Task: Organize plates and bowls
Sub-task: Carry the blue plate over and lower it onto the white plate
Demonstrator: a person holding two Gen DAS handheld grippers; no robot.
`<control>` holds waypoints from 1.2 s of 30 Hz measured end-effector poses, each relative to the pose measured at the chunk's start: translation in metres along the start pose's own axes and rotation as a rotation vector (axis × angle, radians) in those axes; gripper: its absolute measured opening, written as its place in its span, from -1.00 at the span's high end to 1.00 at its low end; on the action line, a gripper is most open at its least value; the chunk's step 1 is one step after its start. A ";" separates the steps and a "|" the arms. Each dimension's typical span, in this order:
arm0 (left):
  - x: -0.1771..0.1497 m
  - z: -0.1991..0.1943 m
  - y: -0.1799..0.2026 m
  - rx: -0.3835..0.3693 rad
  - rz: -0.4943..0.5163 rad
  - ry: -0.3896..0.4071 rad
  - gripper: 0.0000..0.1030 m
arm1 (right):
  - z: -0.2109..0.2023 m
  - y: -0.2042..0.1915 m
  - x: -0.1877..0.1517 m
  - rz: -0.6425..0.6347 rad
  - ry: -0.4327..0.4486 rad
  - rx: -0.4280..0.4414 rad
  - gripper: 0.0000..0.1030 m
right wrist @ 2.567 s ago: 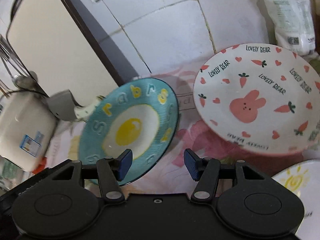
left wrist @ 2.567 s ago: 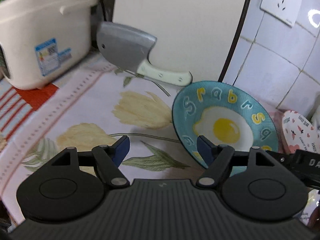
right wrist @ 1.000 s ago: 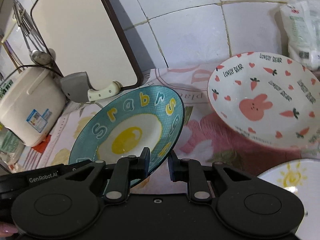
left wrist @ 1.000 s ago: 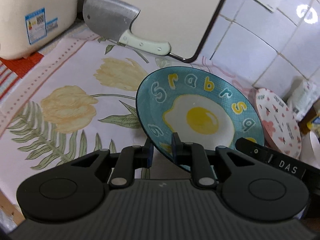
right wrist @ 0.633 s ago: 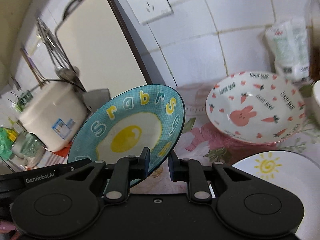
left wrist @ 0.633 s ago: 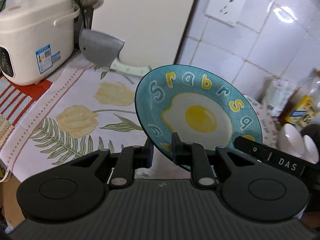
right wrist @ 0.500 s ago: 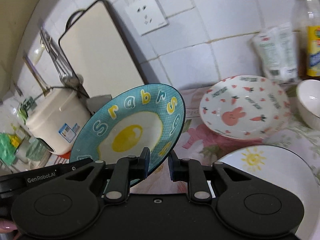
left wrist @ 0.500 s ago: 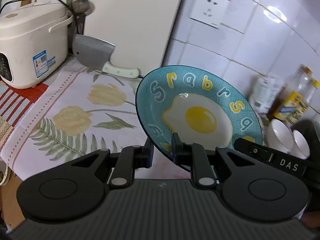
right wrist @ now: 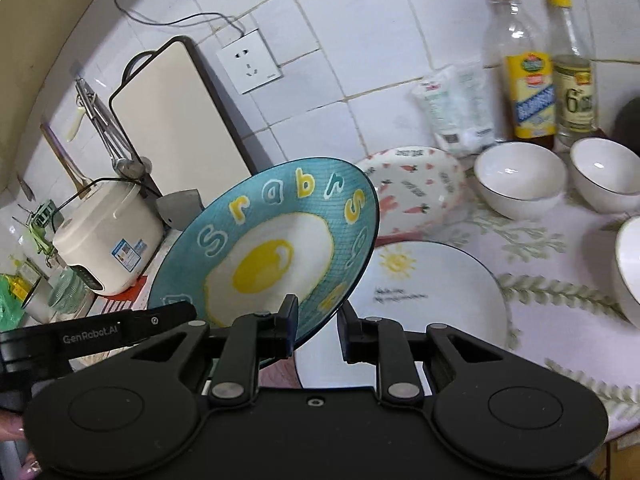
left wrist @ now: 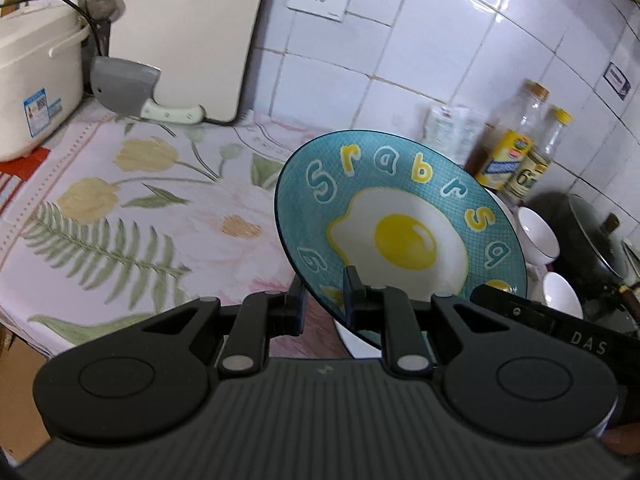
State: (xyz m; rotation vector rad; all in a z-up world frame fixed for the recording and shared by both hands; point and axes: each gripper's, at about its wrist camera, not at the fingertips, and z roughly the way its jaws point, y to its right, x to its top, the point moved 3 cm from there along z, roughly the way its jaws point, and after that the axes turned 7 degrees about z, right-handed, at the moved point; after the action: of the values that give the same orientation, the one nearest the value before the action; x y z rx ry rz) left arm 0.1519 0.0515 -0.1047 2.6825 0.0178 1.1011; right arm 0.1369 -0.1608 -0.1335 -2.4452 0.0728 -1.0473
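Note:
A teal plate with a fried-egg picture (left wrist: 400, 224) is held tilted in the air above the counter. My left gripper (left wrist: 324, 300) is shut on its near rim. My right gripper (right wrist: 316, 320) is shut on the same plate (right wrist: 272, 252) at its lower rim. Below it lies a white plate with a sun drawing (right wrist: 432, 280). A pink rabbit plate (right wrist: 412, 184) sits behind that. White bowls (right wrist: 520, 180) stand at the right, also in the left wrist view (left wrist: 538, 236).
A rice cooker (left wrist: 32, 80), a cleaver (left wrist: 132, 88) and a leaning cutting board (left wrist: 180, 32) stand at the back left. Bottles (right wrist: 528, 68) and a white packet (right wrist: 456, 108) line the tiled wall. A dark pot (left wrist: 580, 240) is at the far right. The counter's front edge (left wrist: 24, 344) is near.
Both grippers closed on the teal plate, lifted it off the cloth and carried it right, over the sun plate.

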 end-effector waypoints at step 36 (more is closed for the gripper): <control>-0.049 0.069 0.042 -0.037 0.001 -0.290 0.69 | 0.008 0.070 -0.031 0.091 -0.188 -0.231 0.50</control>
State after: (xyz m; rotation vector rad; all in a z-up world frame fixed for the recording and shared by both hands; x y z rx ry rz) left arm 0.1616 -0.0089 -0.1763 2.7804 -0.0550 0.6958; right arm 0.1303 -0.2128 -0.1902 -2.7076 0.2539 -0.8047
